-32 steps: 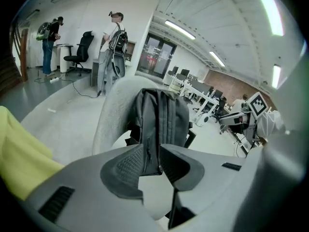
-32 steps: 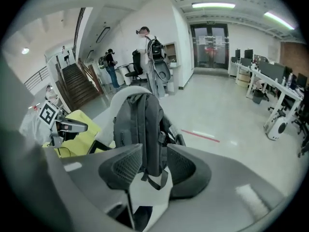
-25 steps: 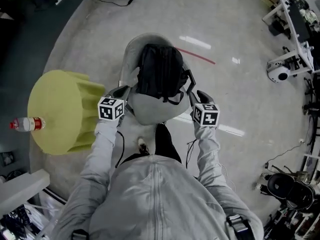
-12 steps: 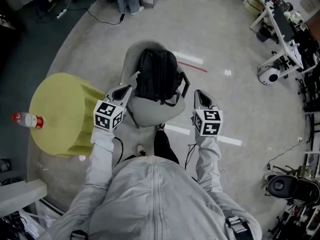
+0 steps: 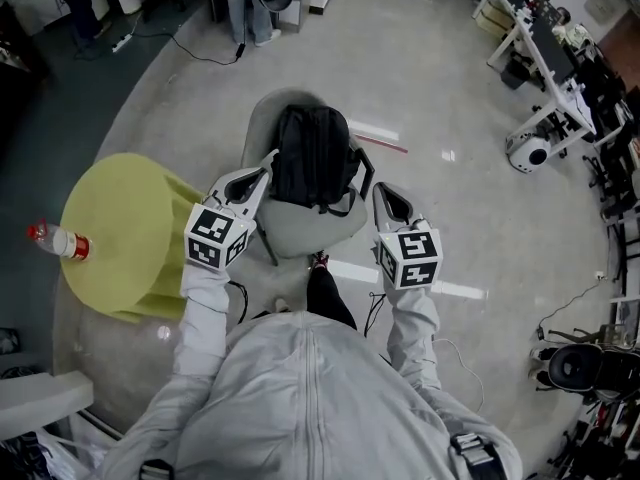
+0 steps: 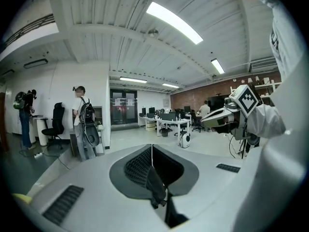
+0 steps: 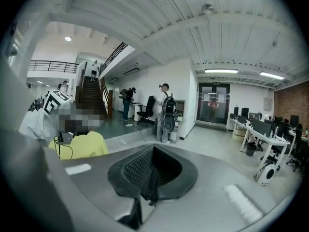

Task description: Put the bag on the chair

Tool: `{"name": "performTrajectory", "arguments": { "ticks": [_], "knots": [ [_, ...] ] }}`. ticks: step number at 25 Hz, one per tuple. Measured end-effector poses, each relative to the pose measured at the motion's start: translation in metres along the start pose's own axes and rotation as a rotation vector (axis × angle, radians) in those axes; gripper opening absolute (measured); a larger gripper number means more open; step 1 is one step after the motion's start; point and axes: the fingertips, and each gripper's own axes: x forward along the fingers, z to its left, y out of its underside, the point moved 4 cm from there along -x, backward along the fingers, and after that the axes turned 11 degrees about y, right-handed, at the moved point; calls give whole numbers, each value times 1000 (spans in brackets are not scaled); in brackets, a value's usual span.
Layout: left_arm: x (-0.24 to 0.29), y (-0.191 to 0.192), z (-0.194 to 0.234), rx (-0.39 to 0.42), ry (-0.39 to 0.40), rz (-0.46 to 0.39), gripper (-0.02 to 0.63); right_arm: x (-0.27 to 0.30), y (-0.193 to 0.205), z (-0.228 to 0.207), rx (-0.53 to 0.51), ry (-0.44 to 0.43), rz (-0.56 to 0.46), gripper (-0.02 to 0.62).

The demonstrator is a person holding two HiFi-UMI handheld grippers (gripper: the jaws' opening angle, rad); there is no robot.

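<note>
Standing over the scene, the person in the grey jacket [image 5: 310, 398] holds both tools out in front, one on each side of the chair [image 5: 300, 230]. On the near left, the left gripper [image 5: 266, 160] points far and a little rightward. Its jaws are pressed together with nothing caught between them. The tip sits just beside the lower left edge of the bag [image 5: 312, 153], though I cannot tell whether it touches. On the near right, the right gripper [image 5: 381, 190] also has its jaws closed flat on each other and empty. Its tip lies near the bag's right strap, apart from the bag's body.

Between the two tips and slightly farther off, the black bag stands upright on the grey seat, its back against the chair's backrest. Neither pair of jaws has hold of it.

To the left of the chair is a round yellow tabletop [image 5: 120, 228], with a bottle [image 5: 58, 240] lying on its side at the left rim. A thin red strip [image 5: 385, 143] lies on the pale floor [image 5: 450, 88] just right of the chair's far side. Farther right, at the far edge of the room, stand white desks [image 5: 540, 48].
</note>
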Motion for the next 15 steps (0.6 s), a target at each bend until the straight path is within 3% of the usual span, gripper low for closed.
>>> {"name": "performTrajectory", "arguments": {
  "ticks": [6, 15],
  "knots": [
    [-8, -25, -20, 69, 29, -38, 11, -14, -18, 19, -30, -32, -45, 9],
    [-8, -32, -17, 72, 41, -57, 11, -10, -24, 26, -42, -31, -43, 9]
  ]
}}
